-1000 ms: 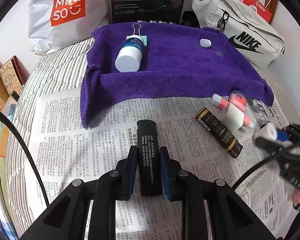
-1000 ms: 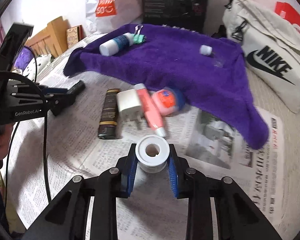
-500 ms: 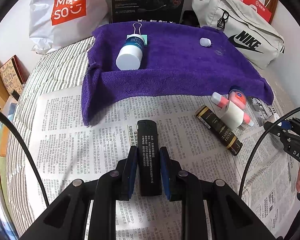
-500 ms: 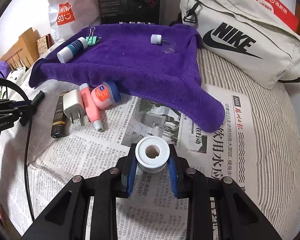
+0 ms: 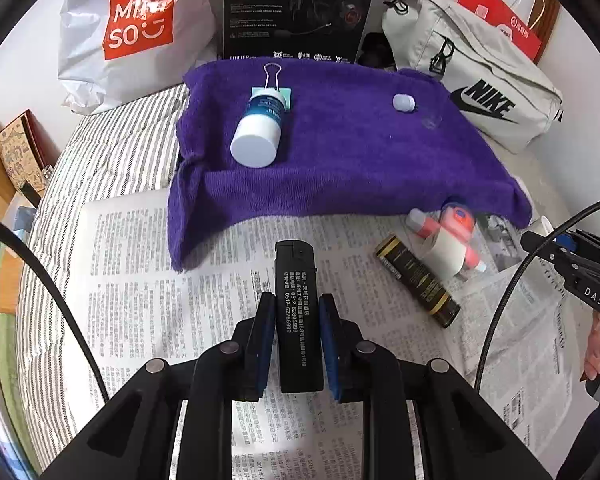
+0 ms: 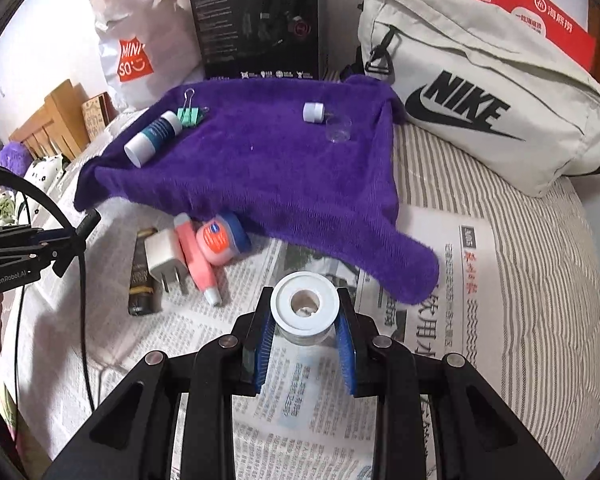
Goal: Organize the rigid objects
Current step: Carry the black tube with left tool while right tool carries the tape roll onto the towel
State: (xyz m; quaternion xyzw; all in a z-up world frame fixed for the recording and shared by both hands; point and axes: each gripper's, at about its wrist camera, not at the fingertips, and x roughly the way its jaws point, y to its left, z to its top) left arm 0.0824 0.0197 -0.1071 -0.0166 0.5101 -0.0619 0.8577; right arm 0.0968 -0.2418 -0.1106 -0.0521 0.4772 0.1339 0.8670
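Observation:
My left gripper (image 5: 294,312) is shut on a black lighter (image 5: 298,312), held over the newspaper in front of the purple towel (image 5: 340,168). My right gripper (image 6: 304,312) is shut on a white tape roll (image 6: 305,307), held over the newspaper near the towel's hanging corner (image 6: 412,272). On the towel lie a white-capped blue bottle (image 5: 258,130), a green binder clip (image 6: 190,114), a small white cap (image 6: 313,112) and a clear cup (image 6: 339,130). On the newspaper lie a black-and-gold tube (image 6: 142,280), a white charger plug (image 6: 164,254), a pink tube (image 6: 196,258) and a round tin (image 6: 220,238).
A Miniso bag (image 5: 128,28), a black box (image 5: 296,8) and a white Nike bag (image 6: 480,92) stand behind the towel. Newspaper (image 5: 148,288) covers the striped bedsheet (image 6: 548,280). The left gripper shows at the left edge of the right wrist view (image 6: 40,246).
The right gripper with the tape roll has swung right and back, away from the items on the newspaper. The left gripper holds the lighter nearly still.

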